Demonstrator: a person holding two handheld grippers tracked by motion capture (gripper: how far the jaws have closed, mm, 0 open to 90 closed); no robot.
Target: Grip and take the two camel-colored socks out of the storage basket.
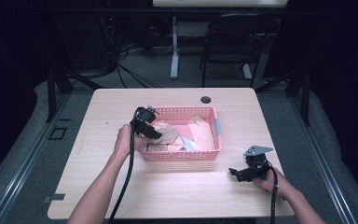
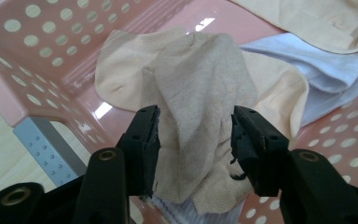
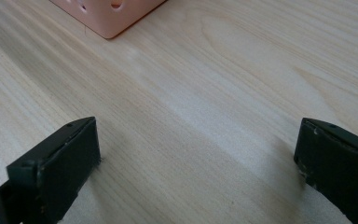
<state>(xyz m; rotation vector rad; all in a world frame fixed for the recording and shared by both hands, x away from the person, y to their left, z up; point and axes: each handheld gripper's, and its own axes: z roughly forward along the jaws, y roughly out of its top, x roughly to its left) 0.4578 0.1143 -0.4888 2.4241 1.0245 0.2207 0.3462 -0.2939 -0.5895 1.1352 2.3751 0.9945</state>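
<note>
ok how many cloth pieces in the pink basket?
4 visible: a tan sock between the left claw jaws, a cream one beneath it, a light blue one beside them, a beige piece at the far end. More may lie underneath.

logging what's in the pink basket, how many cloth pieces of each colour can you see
beige socks: 2, one between the left gripper's open jaws, another at the far side
pale blue cloth: 1
total: 3, more may lie hidden underneath in the basket

No legible text or labels anywhere
</note>
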